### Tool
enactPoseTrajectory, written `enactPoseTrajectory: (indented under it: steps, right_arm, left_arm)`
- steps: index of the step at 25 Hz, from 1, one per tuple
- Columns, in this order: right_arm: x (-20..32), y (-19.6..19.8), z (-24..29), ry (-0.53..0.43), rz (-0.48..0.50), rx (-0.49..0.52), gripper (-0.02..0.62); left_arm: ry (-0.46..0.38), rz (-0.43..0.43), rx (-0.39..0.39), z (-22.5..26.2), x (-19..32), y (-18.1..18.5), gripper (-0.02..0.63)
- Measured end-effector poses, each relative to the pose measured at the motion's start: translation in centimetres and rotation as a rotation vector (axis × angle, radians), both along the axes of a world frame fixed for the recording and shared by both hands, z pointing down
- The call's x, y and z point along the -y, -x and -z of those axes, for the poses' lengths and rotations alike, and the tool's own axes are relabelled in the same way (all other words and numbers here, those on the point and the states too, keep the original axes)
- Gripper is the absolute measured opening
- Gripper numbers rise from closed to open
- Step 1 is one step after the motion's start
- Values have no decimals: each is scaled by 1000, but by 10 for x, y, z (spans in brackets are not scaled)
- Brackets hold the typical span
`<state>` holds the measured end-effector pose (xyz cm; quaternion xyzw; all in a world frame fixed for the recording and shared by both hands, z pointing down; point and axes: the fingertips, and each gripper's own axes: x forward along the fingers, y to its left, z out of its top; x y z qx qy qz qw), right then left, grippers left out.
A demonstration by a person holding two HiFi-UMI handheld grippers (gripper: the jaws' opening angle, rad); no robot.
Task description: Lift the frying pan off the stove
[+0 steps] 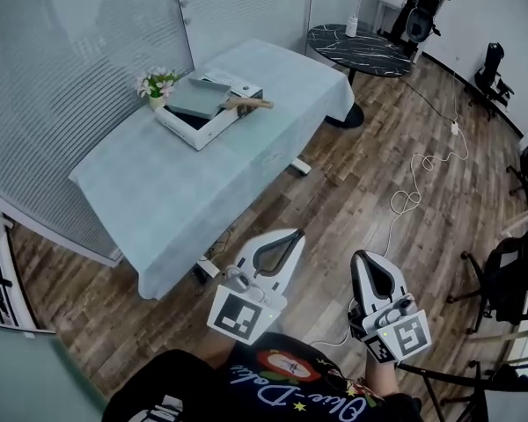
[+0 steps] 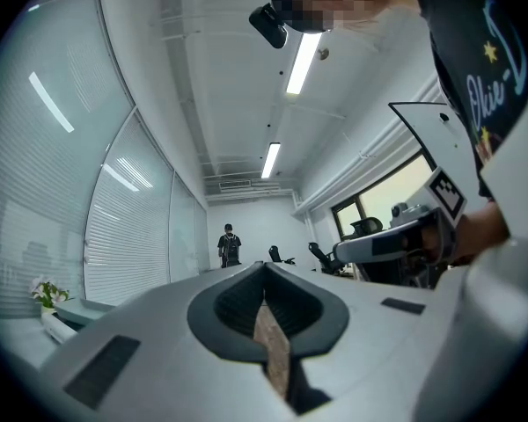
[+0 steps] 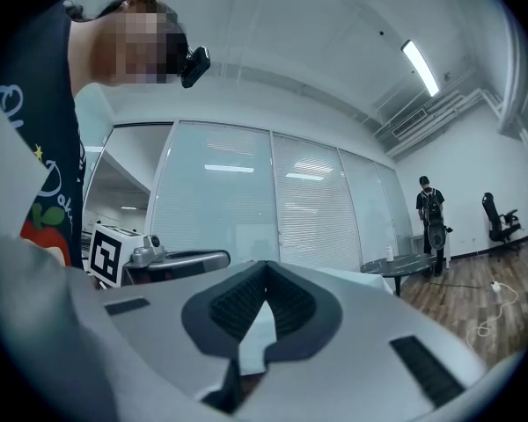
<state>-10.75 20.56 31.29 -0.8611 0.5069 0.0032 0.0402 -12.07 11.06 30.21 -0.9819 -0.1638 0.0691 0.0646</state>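
In the head view a grey square frying pan (image 1: 196, 97) with a wooden handle (image 1: 249, 104) rests on a white stove (image 1: 204, 127) at the far side of the table (image 1: 176, 200), which is covered in light blue cloth. Both grippers are held close to my body, well short of the table and far from the pan. My left gripper (image 1: 295, 234) is shut with nothing in it, and my right gripper (image 1: 362, 256) beside it is shut and empty too. The left gripper view shows the closed left gripper (image 2: 265, 269) against the room. The right gripper view shows the closed right gripper (image 3: 265, 269), with the table behind it.
A small pot of flowers (image 1: 157, 84) stands next to the stove. A round dark table (image 1: 359, 47) with a bottle (image 1: 352, 26) is beyond it. A cable (image 1: 415, 187) lies on the wood floor; office chairs (image 1: 495, 76) stand at the right. A person (image 3: 431, 207) stands far off.
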Motion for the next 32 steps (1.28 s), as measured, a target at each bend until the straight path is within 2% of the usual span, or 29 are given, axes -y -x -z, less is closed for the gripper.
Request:
enactPoseTrajectory:
  steps: [6,11,17,22,27,32]
  right_arm:
    - [44,-38,6,22,13,-8,-3]
    - [74,-64,1,26,22,-4,-3]
    - [102,-84,-5,14,52,25,-3]
    - [121,-99,-7,0,99,40,-3]
    - [153,-125,-13,-7,198,48,-3]
    - [192,-172,-14,-29,329,33,-3]
  left_arm:
    - [64,15,20,-5,48,-37,3]
    - [14,9,32,-17,76,-63,3]
    - [64,27,52,-22,103,-81,3]
    - [55,62,71,-27,118,-89,3]
    - [61,156,92,-34,143,-101,3]
    - [-42,287,96,-39,175,-131,3]
